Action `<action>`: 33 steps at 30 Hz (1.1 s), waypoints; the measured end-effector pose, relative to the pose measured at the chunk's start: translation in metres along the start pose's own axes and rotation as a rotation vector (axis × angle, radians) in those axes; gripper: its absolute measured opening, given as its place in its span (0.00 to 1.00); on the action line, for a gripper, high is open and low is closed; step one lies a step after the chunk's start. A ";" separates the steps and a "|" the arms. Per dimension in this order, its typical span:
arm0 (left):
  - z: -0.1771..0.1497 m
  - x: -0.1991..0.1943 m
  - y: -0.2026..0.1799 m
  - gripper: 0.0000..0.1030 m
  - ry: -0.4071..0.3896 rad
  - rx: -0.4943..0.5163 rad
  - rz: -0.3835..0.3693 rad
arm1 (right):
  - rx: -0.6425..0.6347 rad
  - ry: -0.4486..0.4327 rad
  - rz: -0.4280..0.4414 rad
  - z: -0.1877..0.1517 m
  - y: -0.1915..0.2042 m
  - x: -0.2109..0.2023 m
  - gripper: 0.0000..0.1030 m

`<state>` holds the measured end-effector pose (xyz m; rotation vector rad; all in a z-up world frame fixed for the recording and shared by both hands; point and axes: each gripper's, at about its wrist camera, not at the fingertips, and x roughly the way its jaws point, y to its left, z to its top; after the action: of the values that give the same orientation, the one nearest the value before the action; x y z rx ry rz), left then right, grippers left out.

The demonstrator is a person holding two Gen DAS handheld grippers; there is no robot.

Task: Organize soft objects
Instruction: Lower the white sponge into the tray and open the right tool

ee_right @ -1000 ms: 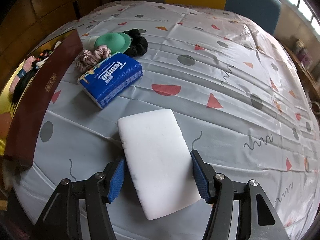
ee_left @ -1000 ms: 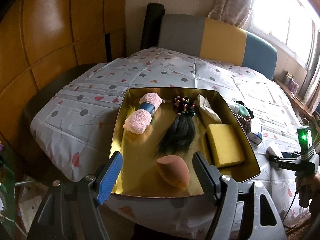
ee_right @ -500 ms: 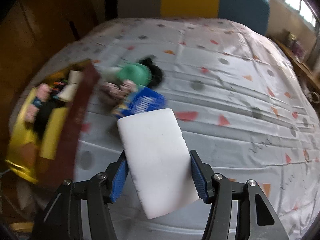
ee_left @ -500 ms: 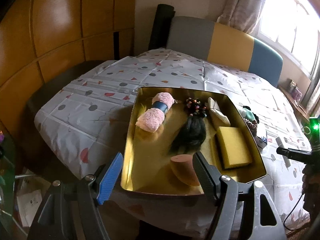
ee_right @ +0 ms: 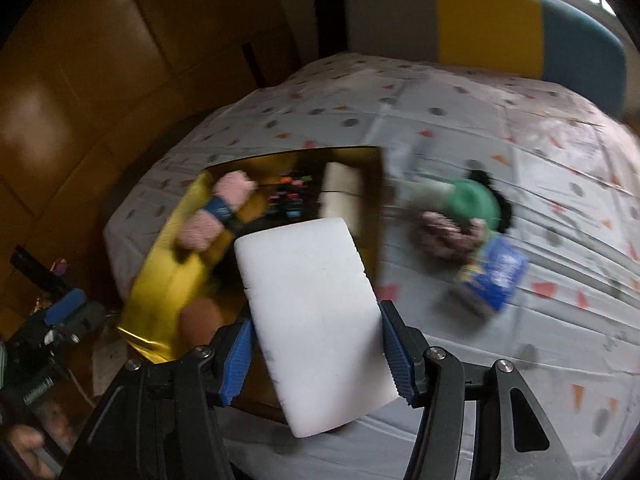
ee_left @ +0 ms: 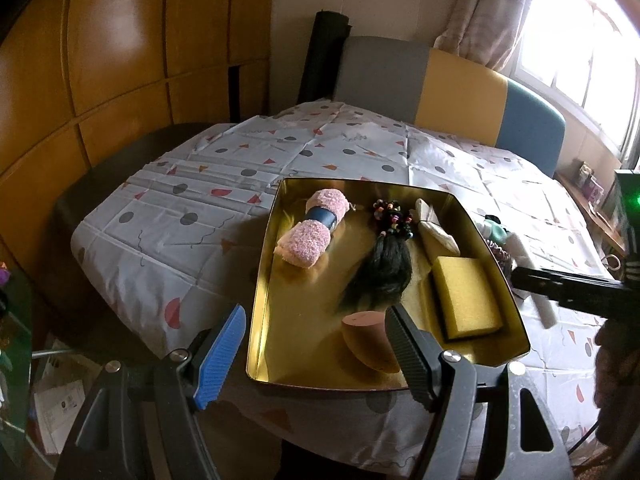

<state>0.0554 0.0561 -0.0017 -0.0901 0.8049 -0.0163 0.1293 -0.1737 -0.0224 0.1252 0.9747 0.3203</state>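
My right gripper (ee_right: 318, 350) is shut on a white foam sponge (ee_right: 310, 312) and holds it in the air near the right edge of the gold tray (ee_right: 160, 280). The tray (ee_left: 260, 280) holds a pink rolled towel (ee_left: 312, 232), a black hair piece with coloured beads (ee_left: 384, 268), a yellow sponge (ee_left: 466, 298), an orange makeup sponge (ee_left: 370, 340) and a cream item (ee_left: 434, 234). My left gripper (ee_left: 316, 356) is open and empty, in front of the tray's near edge. The right gripper's body (ee_left: 576, 288) shows at the right of the left wrist view.
On the patterned cloth (ee_right: 500, 152) right of the tray lie a blue tissue pack (ee_right: 494, 280), a green round item (ee_right: 472, 200), a pink-brown scrunchie (ee_right: 448, 236) and a black one behind. A grey, yellow and blue headboard (ee_left: 440, 84) stands at the back. Wooden panels (ee_left: 120, 60) line the left.
My right gripper has lifted the white sponge off the cloth and carried it left toward the tray. My left gripper has drawn back a little and stays open.
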 end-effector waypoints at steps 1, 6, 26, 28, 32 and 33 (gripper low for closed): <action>0.000 0.000 0.000 0.71 0.001 0.000 0.000 | -0.002 0.007 0.008 0.001 0.007 0.005 0.58; 0.000 0.002 0.003 0.71 0.006 -0.004 0.005 | 0.003 0.049 0.028 0.006 0.031 0.031 0.58; -0.004 0.008 0.011 0.71 0.023 -0.020 0.019 | -0.043 0.140 -0.025 -0.008 0.059 0.076 0.77; -0.004 0.008 0.012 0.71 0.020 -0.022 0.019 | -0.037 0.120 -0.009 -0.007 0.059 0.071 0.77; -0.004 0.006 0.010 0.71 0.018 -0.017 0.021 | -0.027 0.086 -0.008 -0.006 0.056 0.059 0.77; -0.004 0.006 0.009 0.71 0.018 -0.016 0.022 | -0.024 0.078 -0.009 -0.006 0.055 0.057 0.77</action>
<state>0.0565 0.0646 -0.0097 -0.0960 0.8245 0.0105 0.1420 -0.1036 -0.0575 0.0875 1.0479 0.3306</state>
